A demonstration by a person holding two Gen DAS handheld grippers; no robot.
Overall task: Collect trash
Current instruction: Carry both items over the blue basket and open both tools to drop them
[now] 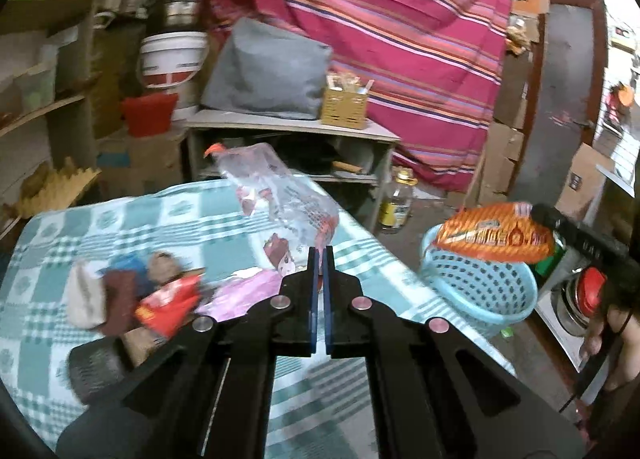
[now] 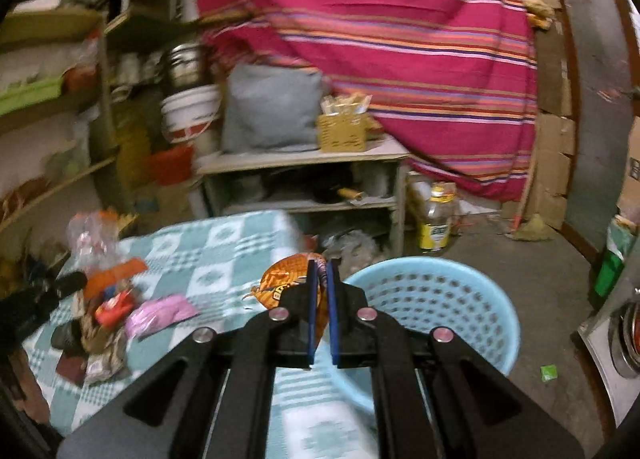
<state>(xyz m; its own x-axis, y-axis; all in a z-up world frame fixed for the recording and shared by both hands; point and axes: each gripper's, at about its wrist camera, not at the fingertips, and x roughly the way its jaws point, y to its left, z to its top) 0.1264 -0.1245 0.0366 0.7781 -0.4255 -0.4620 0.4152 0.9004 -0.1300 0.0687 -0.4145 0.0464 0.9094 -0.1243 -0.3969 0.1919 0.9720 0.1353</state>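
Observation:
My left gripper [image 1: 321,251] is shut on a clear plastic bag [image 1: 276,187] and holds it up above the checked table [image 1: 192,215]. My right gripper [image 2: 320,265] is shut on an orange snack wrapper [image 2: 284,281]; in the left wrist view that wrapper [image 1: 496,237] hangs over the light blue perforated basket [image 1: 480,291]. The basket [image 2: 440,299] stands on the floor right of the table. A pile of trash lies on the table: a red wrapper [image 1: 168,303], a pink wrapper [image 1: 248,291], and brown and white scraps [image 1: 104,295].
A low grey shelf unit [image 1: 292,131] with a grey cushion and a yellow box stands behind the table. A striped pink cloth [image 1: 400,39] hangs at the back. A jar [image 1: 396,203] stands on the floor. Shelves and buckets fill the left side.

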